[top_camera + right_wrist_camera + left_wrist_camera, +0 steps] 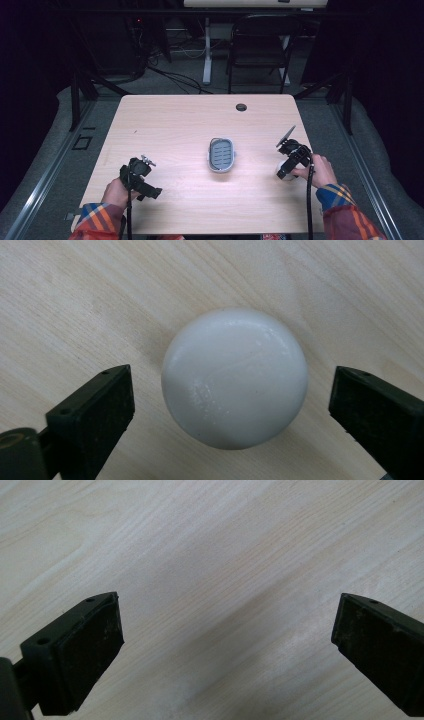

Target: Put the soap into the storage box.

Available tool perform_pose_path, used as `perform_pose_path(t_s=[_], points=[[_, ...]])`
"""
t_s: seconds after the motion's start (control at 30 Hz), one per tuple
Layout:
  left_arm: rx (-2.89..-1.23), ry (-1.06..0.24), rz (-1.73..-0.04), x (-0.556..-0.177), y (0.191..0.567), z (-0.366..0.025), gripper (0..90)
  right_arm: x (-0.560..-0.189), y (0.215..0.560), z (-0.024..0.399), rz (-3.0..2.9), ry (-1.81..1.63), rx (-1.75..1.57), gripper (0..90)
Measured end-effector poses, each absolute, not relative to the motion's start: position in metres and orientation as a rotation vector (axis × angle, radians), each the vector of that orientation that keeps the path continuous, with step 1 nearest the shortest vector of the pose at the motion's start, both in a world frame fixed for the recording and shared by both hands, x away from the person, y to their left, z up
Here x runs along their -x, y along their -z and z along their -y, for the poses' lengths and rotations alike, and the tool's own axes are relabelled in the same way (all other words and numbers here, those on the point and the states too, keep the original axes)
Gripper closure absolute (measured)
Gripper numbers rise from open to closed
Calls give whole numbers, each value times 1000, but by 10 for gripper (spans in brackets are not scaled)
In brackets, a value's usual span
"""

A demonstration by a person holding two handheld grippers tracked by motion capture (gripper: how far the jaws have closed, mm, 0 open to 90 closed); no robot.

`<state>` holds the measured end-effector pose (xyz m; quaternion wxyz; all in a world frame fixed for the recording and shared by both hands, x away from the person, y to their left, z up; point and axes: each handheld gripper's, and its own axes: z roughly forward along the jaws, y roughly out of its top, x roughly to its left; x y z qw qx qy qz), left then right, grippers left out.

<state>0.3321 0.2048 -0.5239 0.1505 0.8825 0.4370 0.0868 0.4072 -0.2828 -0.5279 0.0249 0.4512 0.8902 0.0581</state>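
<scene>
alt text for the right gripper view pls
A round white soap bar lies on the pale wood table, between the right gripper's two open black jaws, with a gap on each side.

Two grippers over a wooden table (175, 120)

The left gripper (142, 181) hangs near the left edge; a grey dish (221, 155) sits mid-table; the right gripper (289, 162) points down at a white thing (281, 175) by the right edge.

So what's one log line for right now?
right gripper: open, jaws either side of white round soap | left gripper: open over table | soap dish: mid-table
</scene>
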Motion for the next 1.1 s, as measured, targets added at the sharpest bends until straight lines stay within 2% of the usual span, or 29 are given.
perform_pose_path(t_s=[0.07,0.17,0.83,1.1], points=[[-2535,-250,-1256,-332,524,-205,0,-408,531,281,-2754,-192,-1402,110],[-2535,-250,-1255,-332,524,-205,0,-410,528,280,-2794,-120,-1358,140],[-2536,-249,-1256,-332,524,-205,0,-412,537,278,-2767,-87,-1375,225],[-2536,-249,-1256,-332,524,-205,0,-415,535,280,-2809,-37,-1344,228]])
